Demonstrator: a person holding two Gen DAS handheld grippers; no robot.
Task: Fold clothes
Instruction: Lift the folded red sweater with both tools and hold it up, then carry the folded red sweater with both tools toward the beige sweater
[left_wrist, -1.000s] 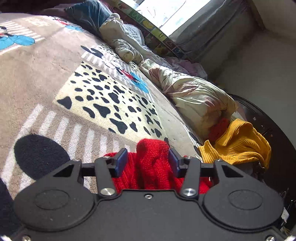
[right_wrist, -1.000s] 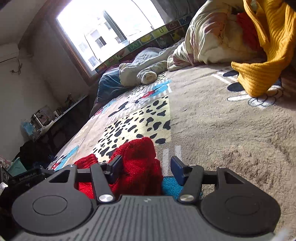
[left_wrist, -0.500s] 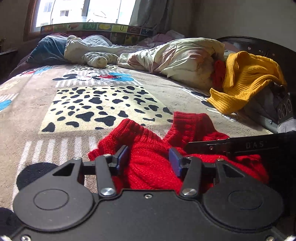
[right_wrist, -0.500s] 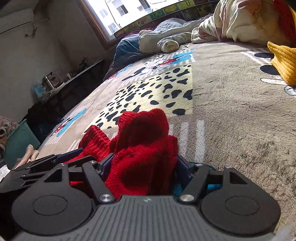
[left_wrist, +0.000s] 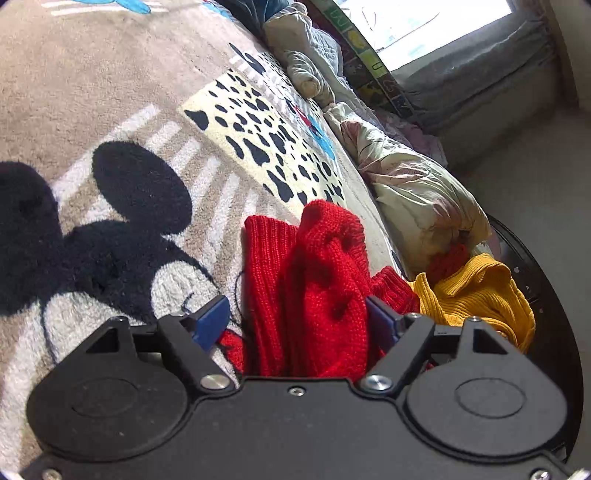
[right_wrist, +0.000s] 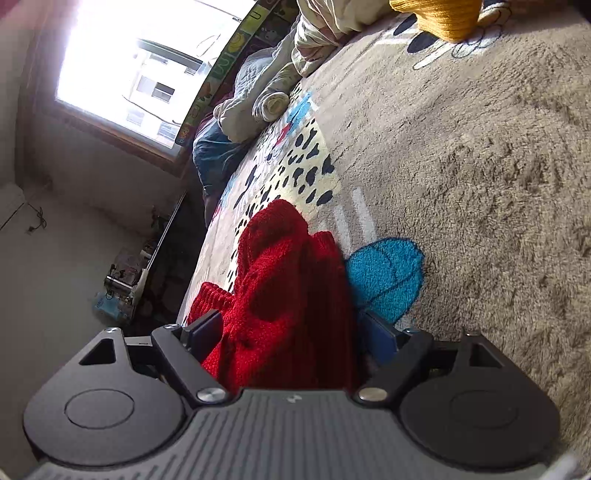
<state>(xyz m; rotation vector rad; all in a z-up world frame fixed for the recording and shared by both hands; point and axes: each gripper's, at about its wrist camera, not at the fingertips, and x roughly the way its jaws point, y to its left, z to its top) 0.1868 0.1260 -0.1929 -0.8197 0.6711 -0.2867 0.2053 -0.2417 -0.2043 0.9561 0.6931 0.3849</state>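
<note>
A plush beige cartoon-print blanket (left_wrist: 110, 92) covers the bed before us, a crumpled pale duvet (left_wrist: 417, 192) heaped along its far right edge. Near us a bunched red knitted sweater (left_wrist: 325, 280) lies on the blanket, a mustard-yellow knitted garment (left_wrist: 476, 295) just right of it. Our left hand-held gripper (left_wrist: 295, 325) and right hand-held gripper (right_wrist: 291, 332) have just been opening; both now stand wide, the red knit between their blue pads but unpinched. We judge the sweater soft, light and limp, best pinched at a ribbed hem or cuff.
</note>
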